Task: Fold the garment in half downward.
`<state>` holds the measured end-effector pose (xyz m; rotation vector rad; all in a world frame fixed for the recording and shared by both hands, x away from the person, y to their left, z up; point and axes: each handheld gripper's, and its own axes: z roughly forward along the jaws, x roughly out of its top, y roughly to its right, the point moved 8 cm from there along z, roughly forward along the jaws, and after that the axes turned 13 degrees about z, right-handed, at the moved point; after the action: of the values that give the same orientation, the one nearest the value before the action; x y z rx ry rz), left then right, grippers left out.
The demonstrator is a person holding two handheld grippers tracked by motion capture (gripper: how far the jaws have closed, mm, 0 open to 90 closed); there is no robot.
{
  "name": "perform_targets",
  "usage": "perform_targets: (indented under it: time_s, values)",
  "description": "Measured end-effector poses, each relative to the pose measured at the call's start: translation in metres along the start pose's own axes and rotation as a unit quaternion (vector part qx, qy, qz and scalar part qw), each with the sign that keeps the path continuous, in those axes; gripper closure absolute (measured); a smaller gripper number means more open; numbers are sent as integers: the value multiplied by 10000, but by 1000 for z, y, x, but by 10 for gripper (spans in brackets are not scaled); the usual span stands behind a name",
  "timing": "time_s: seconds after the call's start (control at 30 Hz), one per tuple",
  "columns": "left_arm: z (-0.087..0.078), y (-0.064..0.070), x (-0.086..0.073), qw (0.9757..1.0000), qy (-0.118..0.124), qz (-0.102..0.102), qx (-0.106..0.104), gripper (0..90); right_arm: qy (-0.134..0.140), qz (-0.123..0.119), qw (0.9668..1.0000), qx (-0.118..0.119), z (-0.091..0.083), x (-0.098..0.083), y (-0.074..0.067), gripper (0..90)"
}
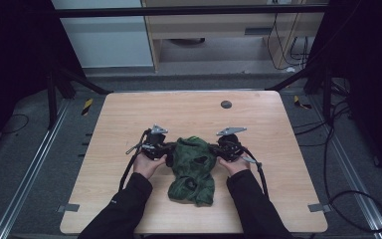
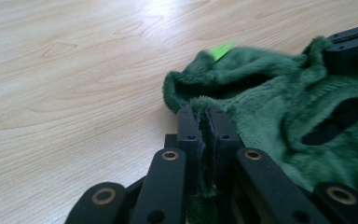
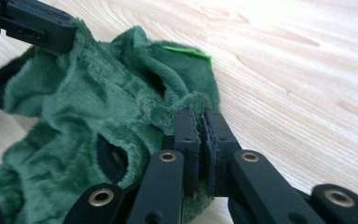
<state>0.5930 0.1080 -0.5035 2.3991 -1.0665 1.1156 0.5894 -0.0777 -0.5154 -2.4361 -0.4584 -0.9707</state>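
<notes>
A: Left tool (image 2: 204, 122)?
B: Clamped on green fleece garment (image 1: 193, 169), left edge.
A: Right tool (image 3: 200, 122)?
B: Clamped on right edge. Garment resting on desk (image 1: 129, 114), between both hands.

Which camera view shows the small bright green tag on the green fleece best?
The right gripper view: the tag lies sharp on the fleece edge. The left gripper view shows it blurred; the high view shows a tiny speck.

One green plush garment (image 1: 193, 169), two tools (image 1: 165, 148) (image 1: 218, 149), and one wooden table (image 1: 129, 114).
</notes>
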Motion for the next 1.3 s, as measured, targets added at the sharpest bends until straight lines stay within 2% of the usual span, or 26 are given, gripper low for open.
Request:
perform_targets:
  time_s: [0.3, 0.6, 1.0, 1.3]
  values:
    - [-23, 10, 3, 9997, 201, 111, -64, 852, 221, -208, 9994, 140, -17, 4, -14, 854]
    - [-41, 18, 6, 9991, 385, 150, -112, 852, 341, -291, 9986, 278, -30, 4, -22, 853]
    - [-57, 30, 2, 9984, 447, 289, -189, 852, 411, -556, 9969, 363, -45, 0, -33, 851]
    - [-67, 37, -5, 9980, 463, 349, -237, 852, 445, -662, 9957, 479, -56, -8, -41, 850]
